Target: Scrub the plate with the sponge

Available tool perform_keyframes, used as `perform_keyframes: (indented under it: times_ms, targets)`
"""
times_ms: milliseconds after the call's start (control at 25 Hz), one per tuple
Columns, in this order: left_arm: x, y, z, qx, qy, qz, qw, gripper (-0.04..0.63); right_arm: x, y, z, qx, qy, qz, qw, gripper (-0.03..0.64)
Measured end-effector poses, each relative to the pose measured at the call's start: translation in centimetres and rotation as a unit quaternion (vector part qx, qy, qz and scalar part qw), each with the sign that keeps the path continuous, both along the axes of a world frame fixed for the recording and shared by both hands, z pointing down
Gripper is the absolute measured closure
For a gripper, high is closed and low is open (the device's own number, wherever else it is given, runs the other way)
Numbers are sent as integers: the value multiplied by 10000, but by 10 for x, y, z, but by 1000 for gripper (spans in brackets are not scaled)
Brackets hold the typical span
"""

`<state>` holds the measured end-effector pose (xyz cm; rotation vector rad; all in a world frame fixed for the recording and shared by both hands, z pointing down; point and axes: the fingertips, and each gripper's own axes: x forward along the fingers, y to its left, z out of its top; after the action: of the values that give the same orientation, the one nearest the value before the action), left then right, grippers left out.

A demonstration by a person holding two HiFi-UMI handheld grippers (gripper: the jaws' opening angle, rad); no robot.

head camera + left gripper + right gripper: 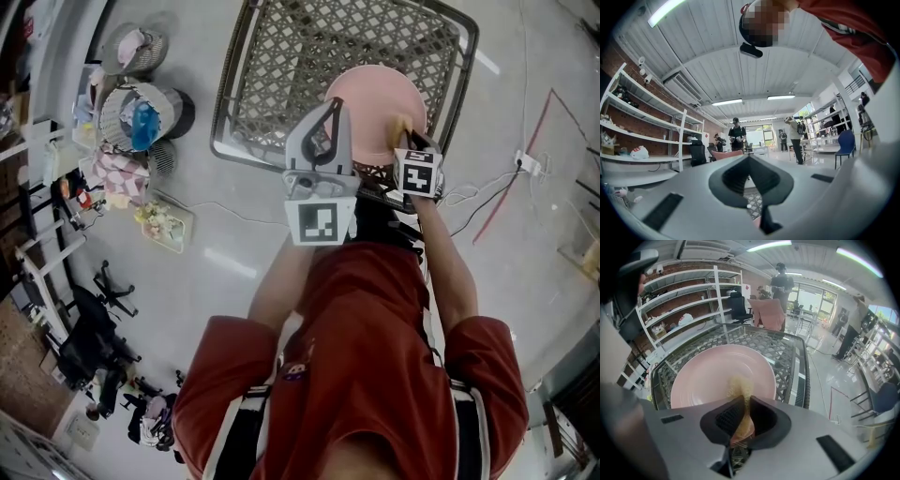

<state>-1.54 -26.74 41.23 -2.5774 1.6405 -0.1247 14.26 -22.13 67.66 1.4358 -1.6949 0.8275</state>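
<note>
A round pink plate [361, 94] lies on a lattice-topped table [281, 56]; the right gripper view has the plate [708, 376] just beyond the jaws. My right gripper [406, 136] is shut on a yellow sponge [739, 389], whose front end rests on the plate's near part. The sponge [403, 123] sits at the plate's right rim in the head view. My left gripper [334, 108] hangs over the plate's left rim, tilted up toward the room, with the jaws closed together and nothing between them [749, 158].
The table's metal frame [225, 103] bounds the lattice. Baskets and a fan [141, 112] stand on the floor at left, a cable and plug [520, 164] at right. Shelves [642, 140] and several standing people [736, 133] are farther off.
</note>
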Motion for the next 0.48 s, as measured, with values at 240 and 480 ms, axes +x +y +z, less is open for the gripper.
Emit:
perform_keyframes:
  times_ms: [240,480]
  targets:
    - [5,-1,1,52,-189,107,9998,583,8,-5,-14,187,-79,277,9994,574]
    - [8,-6,-13,217,-340,244,9989,583,15,-21,-64,781,-241,487,9955,574]
